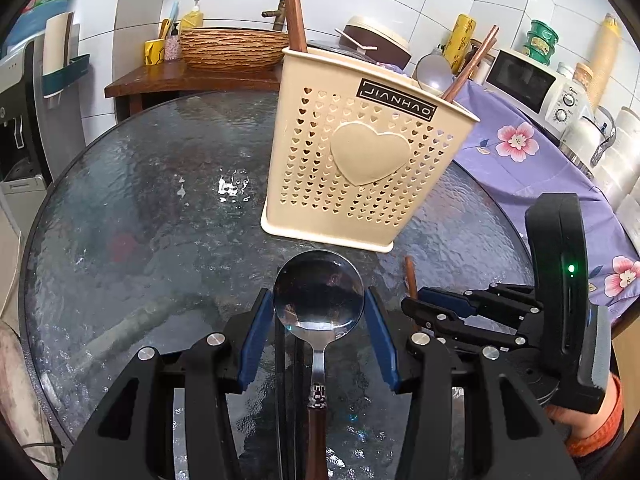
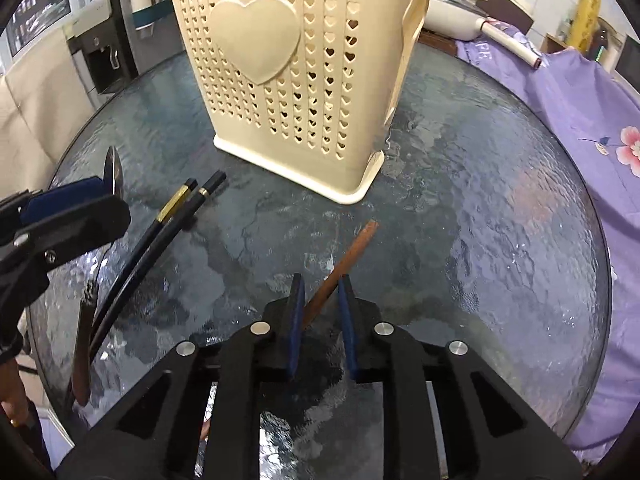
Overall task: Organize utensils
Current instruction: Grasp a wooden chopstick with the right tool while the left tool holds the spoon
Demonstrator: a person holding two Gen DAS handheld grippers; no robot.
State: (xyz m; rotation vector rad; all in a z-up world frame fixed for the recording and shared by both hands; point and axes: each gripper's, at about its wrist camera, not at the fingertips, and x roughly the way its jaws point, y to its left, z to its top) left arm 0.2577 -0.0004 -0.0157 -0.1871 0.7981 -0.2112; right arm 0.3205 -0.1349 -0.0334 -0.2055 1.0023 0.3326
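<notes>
Our left gripper (image 1: 319, 312) has its blue pads on either side of the bowl of a metal spoon (image 1: 319, 296), jaws about half open and seemingly touching the bowl's edges, so we read it as a hold on the spoon, whose wooden handle trails back toward us under the gripper. Our right gripper (image 2: 320, 304) is nearly closed around a brown chopstick (image 2: 348, 258) that lies on the glass table (image 2: 500, 220); the stick sits between the pads, but there seems to be a thin gap on at least one side, so we cannot say it is truly pinched yet. Just left of it, a pair of black chopsticks (image 2: 168, 220) lies on the glass near the spoon's handle (still to be sorted, we judge). Farther out stands the cream utensil holder (image 1: 360, 152), heart-punched, near the middle of the table, already carrying brown chopsticks and another spoon. So we take this as the pick-up step for both hands. Next, we think, the right gripper needs to finish closing and lift the stick, tip it upright and lower it into the holder's open top, while the left carries its spoon there as well.
</notes>
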